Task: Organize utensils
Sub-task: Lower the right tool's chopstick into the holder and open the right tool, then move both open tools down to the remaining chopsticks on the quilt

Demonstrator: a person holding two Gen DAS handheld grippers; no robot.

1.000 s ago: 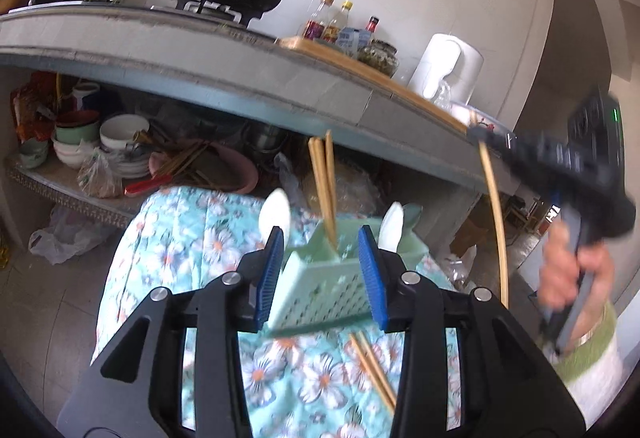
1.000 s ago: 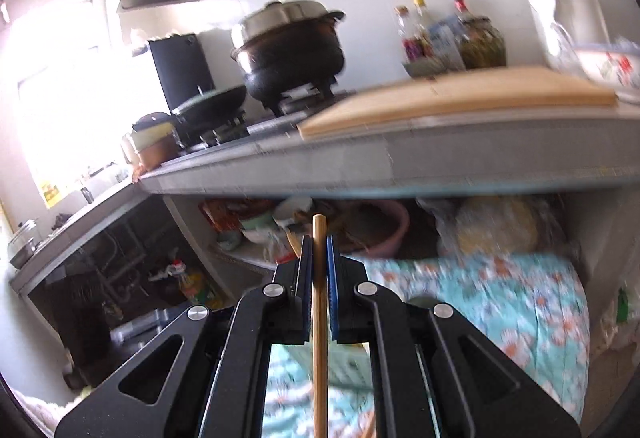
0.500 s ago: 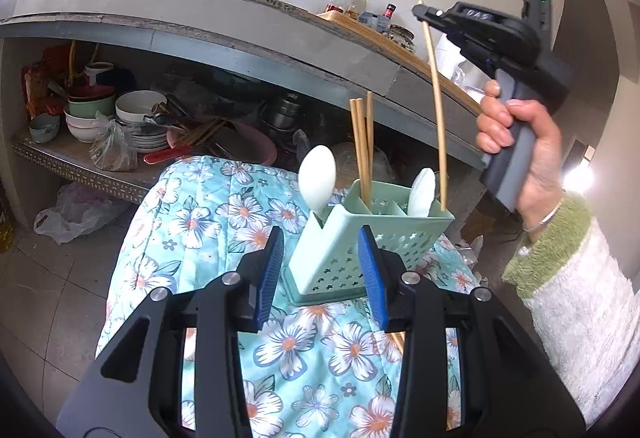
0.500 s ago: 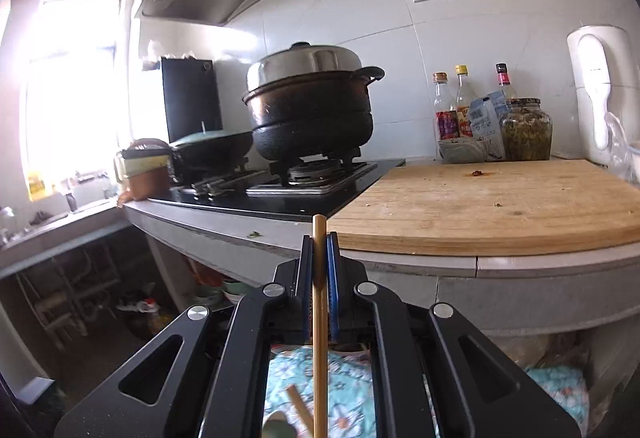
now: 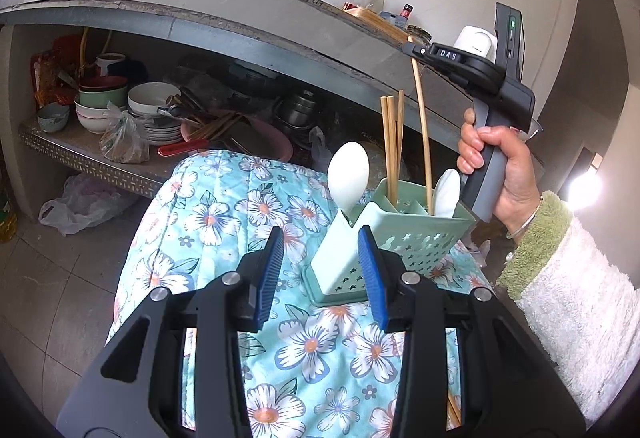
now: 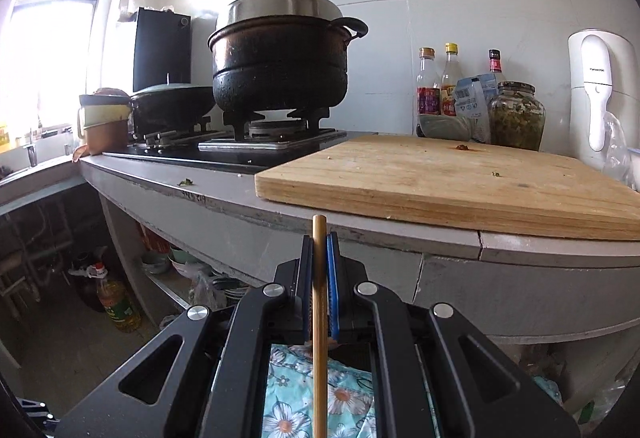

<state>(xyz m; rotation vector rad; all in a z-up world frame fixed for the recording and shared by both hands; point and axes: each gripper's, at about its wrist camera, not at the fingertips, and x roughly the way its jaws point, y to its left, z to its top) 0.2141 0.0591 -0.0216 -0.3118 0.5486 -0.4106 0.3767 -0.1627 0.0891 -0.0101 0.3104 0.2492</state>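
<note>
So the right gripper (image 6: 319, 270) has its jaws clamped on a single chopstick (image 5: 422, 134), holding it upright with the lower end dipping into the green holder (image 5: 400, 238) on the flowery cloth (image 5: 224, 206). The holder already has three chopsticks (image 5: 391, 142) and two white spoons (image 5: 348, 174) standing in it. The left gripper (image 5: 320, 274) sits just in front of the holder, jaws apart, nothing pinched.
</note>
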